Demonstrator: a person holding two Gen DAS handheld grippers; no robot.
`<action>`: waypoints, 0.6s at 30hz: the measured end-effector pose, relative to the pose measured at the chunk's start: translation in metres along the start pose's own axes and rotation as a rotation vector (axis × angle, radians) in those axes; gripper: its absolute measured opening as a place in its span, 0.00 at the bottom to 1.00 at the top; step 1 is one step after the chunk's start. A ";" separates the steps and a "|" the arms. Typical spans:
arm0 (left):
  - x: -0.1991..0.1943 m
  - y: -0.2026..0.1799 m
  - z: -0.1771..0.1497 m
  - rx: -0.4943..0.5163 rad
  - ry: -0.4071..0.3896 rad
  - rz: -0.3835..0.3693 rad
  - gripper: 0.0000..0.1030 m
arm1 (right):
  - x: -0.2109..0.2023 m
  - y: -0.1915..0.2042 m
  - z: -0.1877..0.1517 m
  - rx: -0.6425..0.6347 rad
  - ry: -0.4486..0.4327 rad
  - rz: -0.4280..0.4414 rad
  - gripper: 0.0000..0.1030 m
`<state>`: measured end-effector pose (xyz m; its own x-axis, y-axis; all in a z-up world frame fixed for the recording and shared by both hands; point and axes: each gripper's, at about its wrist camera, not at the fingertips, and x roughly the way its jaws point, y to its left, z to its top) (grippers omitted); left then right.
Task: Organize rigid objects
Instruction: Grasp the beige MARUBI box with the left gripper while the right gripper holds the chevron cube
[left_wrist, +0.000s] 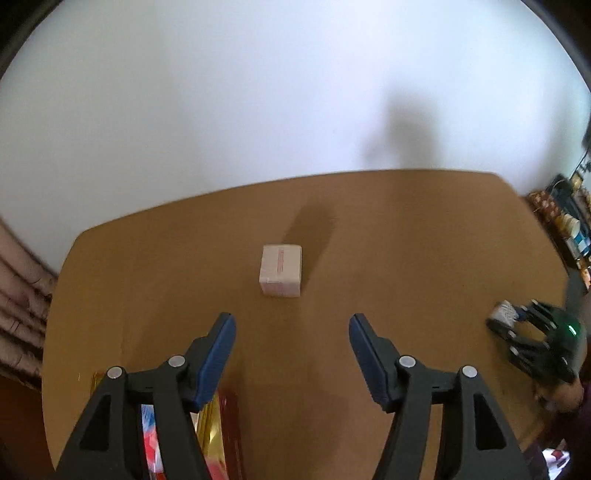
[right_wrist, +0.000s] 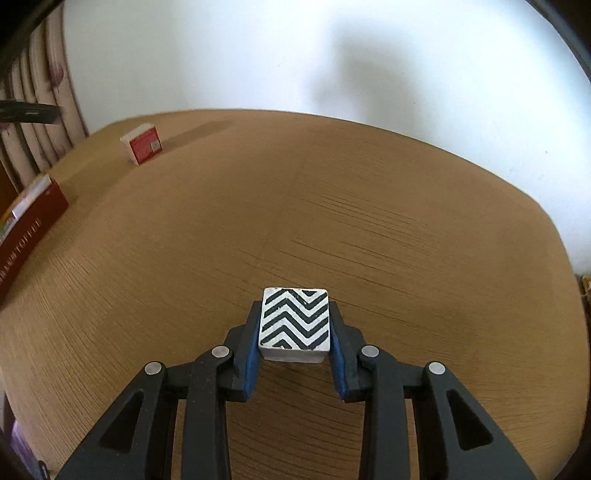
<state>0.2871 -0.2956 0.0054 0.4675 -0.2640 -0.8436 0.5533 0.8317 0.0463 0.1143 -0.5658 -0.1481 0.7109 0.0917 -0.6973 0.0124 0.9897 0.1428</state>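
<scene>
Zigzag block (right_wrist: 294, 319) pinched in right gripper (right_wrist: 295, 328); left gripper (left_wrist: 291, 332) spread wide, empty, above table (left_wrist: 406, 240).

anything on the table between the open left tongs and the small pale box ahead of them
Nothing: in the left wrist view, only bare brown table lies between the left tongs and the small pale box.

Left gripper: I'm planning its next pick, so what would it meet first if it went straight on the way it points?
Probably the small pale box, which lies ahead between the open left gripper fingers' lines; bare table before it.
</scene>
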 end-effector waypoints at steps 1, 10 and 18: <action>0.013 0.001 0.010 0.002 0.018 -0.001 0.64 | -0.002 0.000 -0.001 0.009 -0.004 0.010 0.29; 0.088 0.009 0.052 0.028 0.128 -0.026 0.64 | -0.006 -0.006 -0.004 0.028 -0.015 0.075 0.39; 0.132 0.018 0.065 0.003 0.258 -0.063 0.64 | -0.005 -0.007 -0.003 0.046 -0.018 0.103 0.41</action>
<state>0.4035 -0.3475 -0.0699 0.2412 -0.1817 -0.9533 0.5783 0.8158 -0.0092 0.1088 -0.5728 -0.1476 0.7226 0.1903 -0.6646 -0.0296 0.9690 0.2452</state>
